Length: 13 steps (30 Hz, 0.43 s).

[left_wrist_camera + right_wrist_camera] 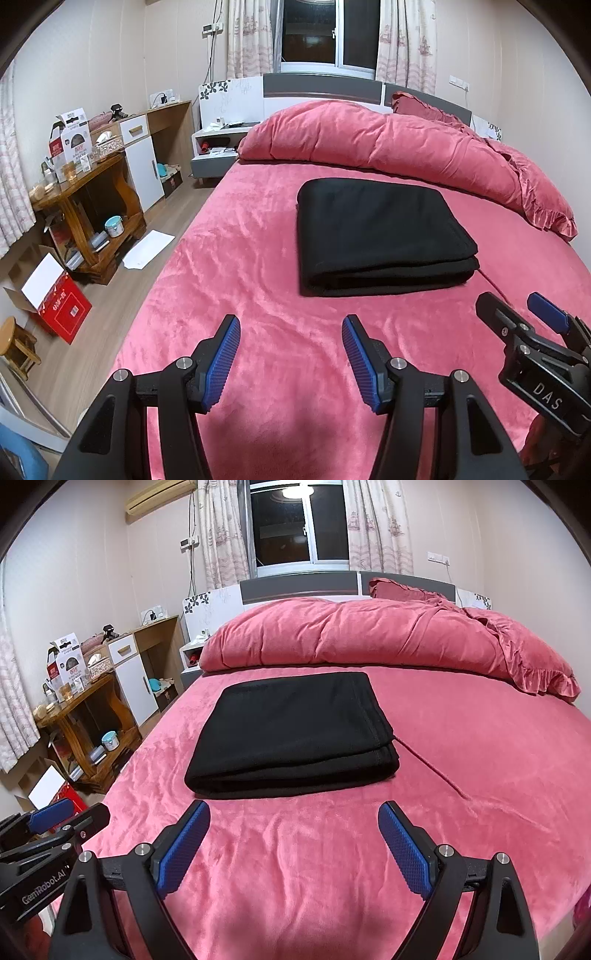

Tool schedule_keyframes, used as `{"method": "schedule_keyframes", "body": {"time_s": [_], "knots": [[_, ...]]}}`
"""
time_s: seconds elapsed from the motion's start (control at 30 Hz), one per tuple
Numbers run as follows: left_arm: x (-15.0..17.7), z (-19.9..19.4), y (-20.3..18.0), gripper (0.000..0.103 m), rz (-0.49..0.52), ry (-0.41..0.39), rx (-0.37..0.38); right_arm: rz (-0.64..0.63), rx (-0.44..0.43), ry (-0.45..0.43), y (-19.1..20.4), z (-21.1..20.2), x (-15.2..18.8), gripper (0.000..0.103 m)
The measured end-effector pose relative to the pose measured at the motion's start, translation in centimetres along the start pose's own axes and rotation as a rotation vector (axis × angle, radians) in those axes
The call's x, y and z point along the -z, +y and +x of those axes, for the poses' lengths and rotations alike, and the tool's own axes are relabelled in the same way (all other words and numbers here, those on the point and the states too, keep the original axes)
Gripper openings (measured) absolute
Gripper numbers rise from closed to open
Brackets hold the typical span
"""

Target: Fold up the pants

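Black pants (380, 236) lie folded into a thick rectangle on the pink bed sheet (258, 258); they also show in the right wrist view (291, 734). My left gripper (291, 328) is open and empty, above the sheet, short of the pants and to their left. My right gripper (294, 814) is open and empty, just in front of the pants' near folded edge. The right gripper shows at the right edge of the left wrist view (517, 310). The left gripper shows at the left edge of the right wrist view (70, 819).
A rolled pink quilt (388, 147) and a pillow (424, 107) lie along the headboard behind the pants. Left of the bed are a wooden table (81, 206), a white cabinet (142, 162), a nightstand (214, 147), a red box (62, 306) and a stool (18, 343).
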<state>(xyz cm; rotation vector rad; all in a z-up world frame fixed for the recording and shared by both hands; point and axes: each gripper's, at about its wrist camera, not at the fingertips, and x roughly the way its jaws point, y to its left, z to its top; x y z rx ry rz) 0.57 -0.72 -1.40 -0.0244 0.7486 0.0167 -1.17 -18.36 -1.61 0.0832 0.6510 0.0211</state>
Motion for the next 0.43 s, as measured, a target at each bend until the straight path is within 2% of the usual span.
{"method": "schedule_keyframes", "body": {"time_s": [0.43], "knots": [[0.2,1.2,0.0,0.059,0.001,0.031,-0.001,0.013,0.002,0.028,-0.3,0.8,0.3,0.093]]}}
